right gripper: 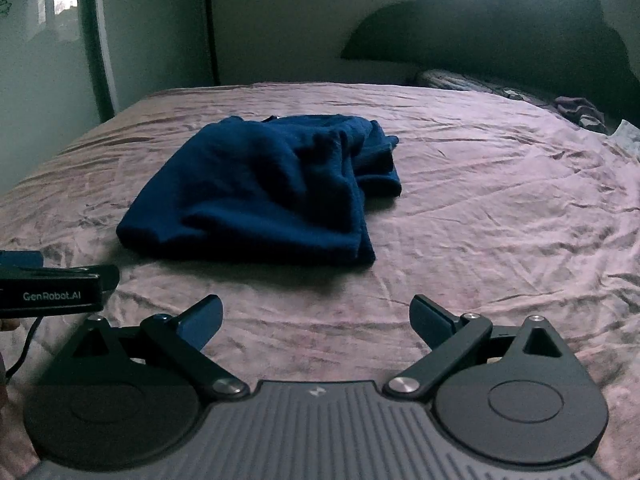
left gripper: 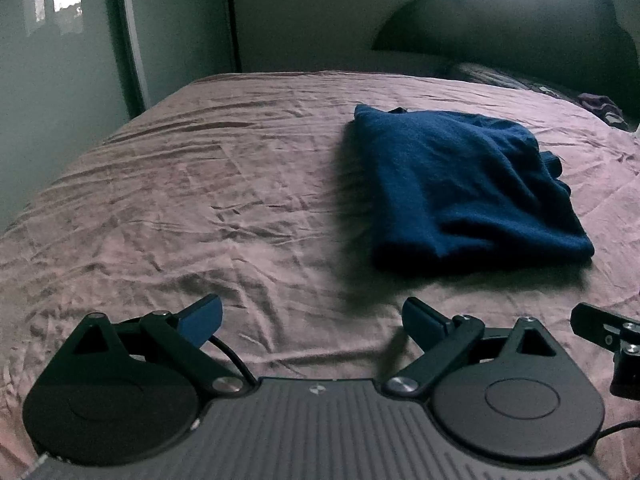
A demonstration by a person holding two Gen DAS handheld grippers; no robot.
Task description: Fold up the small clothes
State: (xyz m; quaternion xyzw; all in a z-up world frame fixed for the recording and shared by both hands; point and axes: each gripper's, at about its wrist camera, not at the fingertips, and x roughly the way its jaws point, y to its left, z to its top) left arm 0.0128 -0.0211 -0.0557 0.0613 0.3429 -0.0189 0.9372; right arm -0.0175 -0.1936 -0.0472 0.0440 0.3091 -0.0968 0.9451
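Note:
A dark blue garment (left gripper: 460, 184) lies folded into a rough rectangle on the mauve bed sheet (left gripper: 200, 184), with a bunched edge on its right side. In the right wrist view the same blue garment (right gripper: 272, 192) sits left of centre. My left gripper (left gripper: 312, 320) is open, low over the sheet, short of the garment and to its left, holding nothing. My right gripper (right gripper: 316, 320) is also open and empty, a little in front of the garment's near edge. The left gripper's body (right gripper: 52, 292) shows at the left edge of the right wrist view.
A dark curved headboard (left gripper: 512, 20) and a striped pillow (right gripper: 472, 80) stand at the far right end of the bed. Crumpled dark cloth (right gripper: 580, 112) lies near the pillow. A wardrobe or wall (left gripper: 60, 80) runs along the bed's left side. Wrinkled bare sheet (right gripper: 500, 220) spreads around the garment.

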